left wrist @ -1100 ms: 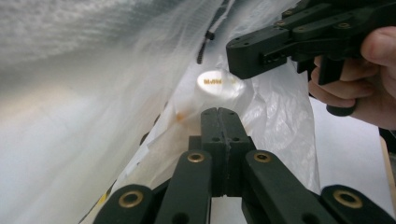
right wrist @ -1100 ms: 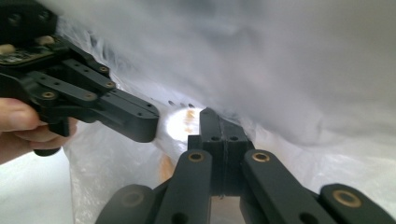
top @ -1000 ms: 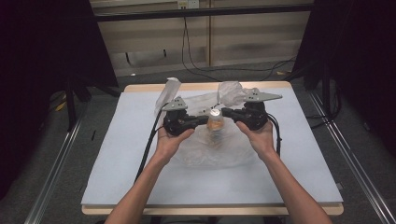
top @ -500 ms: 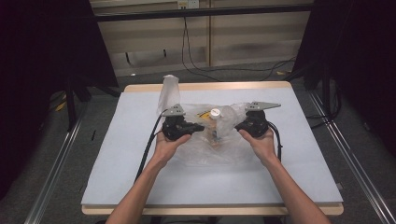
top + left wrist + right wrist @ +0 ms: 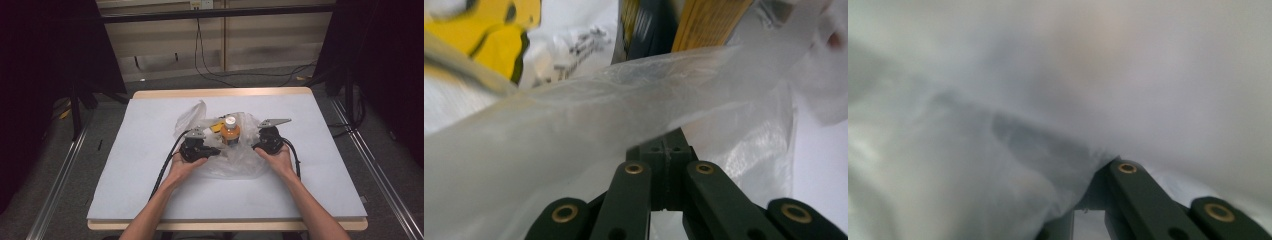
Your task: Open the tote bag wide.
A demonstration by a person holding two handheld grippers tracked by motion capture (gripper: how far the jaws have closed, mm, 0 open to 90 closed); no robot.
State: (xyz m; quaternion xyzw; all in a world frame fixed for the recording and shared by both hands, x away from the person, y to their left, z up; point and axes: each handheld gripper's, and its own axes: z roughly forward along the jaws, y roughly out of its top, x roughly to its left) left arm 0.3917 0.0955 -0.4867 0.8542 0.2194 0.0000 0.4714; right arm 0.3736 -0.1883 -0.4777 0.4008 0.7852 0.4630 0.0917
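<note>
Clear, thin plastic makes up the bag (image 5: pixel 235 160), which lies crumpled at the middle of the table (image 5: pixel 150 150), on its pale blue-grey cover. Writing: the left gripper view shows dark print on a white patch behind the film, too blurred to read; beside it sit a yellow packet (image 5: pixel 489 30) and an orange-striped surface with a dark band. No brand can be made out in the high view either.

Around the work: the table has a light wooden edge; dark curtains hang at both sides, cables run over the floor beyond the far edge, and metal rails flank the table.

Contents: 1 small bottle (image 5: pixel 230 132) with a white cap and amber-orange body stands upright inside the bag, between the 2 grippers; a yellow item (image 5: pixel 216 127) lies just behind it to its left.

Left gripper (image 5: pixel 212 151): jaws clenched on a fold of the bag, film draped across their tips in the left gripper view. Right gripper (image 5: pixel 257 145): jaws clenched on the bag's opposite side; its own view shows milky film bunched right over the jaws, so the contents are veiled there. Both hands (image 5: pixel 182 162) rest low on the table, 1 at each side of the bag.
</note>
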